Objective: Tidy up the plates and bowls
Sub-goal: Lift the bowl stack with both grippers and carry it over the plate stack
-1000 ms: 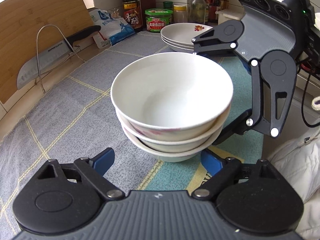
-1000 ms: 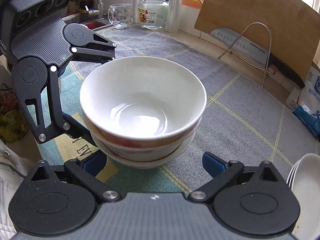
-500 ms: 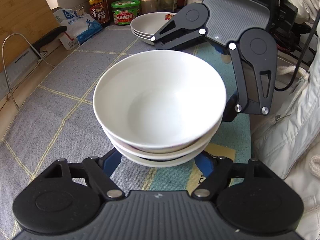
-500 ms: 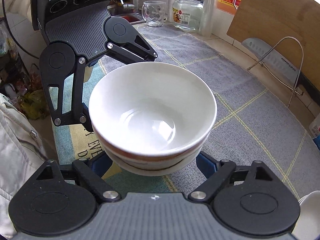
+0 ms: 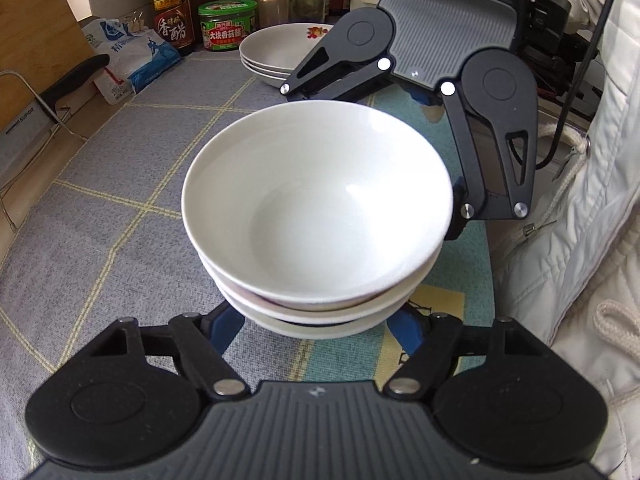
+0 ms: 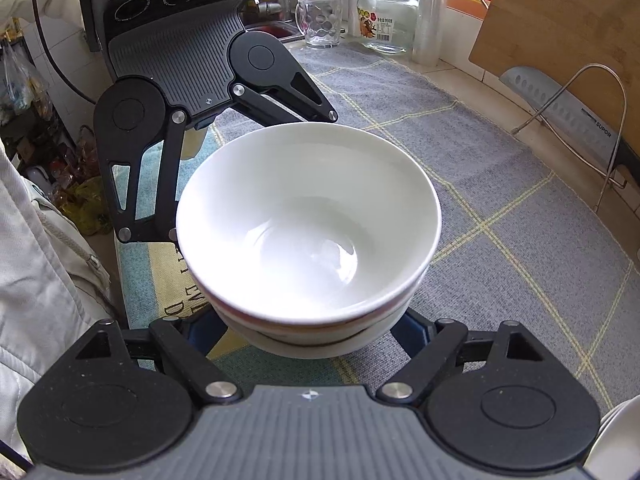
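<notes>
On the grey mat, upright bowl stack mouths up, left claw and right claw just closed, gripping its base.

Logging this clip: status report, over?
Status: left gripper and right gripper jaws just closing around bowl stack, contact hidden. Stack upright. Plates behind, nothing in the way.

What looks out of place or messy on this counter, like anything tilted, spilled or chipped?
Nothing stands out. The three white bowls nest evenly in one stack on the checked mat, empty and with no chip that shows. The stacked plates behind them sit level. No spill shows on the mat.
</notes>
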A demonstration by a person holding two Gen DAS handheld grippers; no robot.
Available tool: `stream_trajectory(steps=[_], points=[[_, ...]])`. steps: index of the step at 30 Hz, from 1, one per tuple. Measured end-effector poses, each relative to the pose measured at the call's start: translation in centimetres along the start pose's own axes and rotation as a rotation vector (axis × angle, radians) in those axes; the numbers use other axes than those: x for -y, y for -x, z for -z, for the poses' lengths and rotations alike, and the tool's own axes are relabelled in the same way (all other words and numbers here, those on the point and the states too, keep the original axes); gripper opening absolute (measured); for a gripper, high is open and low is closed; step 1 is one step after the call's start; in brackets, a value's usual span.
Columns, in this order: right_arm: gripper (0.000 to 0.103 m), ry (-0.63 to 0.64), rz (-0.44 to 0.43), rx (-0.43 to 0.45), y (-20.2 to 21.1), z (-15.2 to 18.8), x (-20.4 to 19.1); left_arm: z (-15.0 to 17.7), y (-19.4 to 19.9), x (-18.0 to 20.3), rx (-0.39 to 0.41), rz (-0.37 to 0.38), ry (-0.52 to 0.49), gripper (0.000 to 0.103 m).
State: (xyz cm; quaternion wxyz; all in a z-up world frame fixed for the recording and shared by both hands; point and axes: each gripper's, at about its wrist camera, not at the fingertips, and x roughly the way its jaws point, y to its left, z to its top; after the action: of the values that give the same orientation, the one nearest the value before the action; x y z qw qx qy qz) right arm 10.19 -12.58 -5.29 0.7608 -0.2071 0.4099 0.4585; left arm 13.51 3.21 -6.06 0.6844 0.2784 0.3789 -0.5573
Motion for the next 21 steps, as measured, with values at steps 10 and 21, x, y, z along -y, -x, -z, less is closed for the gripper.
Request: stream_trajectory(steps=[10, 21], points=[[0.089, 0.000, 0.033, -0.014, 0.5, -0.1, -0.6, -0.5, -0.2, 0.2, 0.001, -0.005, -0.004, 0.077], [0.089, 0.023, 0.069, 0.002, 4.3, 1.5, 0.8, -5.0, -0.8, 1.2, 0.012, -0.043, -0.021, 0.077]])
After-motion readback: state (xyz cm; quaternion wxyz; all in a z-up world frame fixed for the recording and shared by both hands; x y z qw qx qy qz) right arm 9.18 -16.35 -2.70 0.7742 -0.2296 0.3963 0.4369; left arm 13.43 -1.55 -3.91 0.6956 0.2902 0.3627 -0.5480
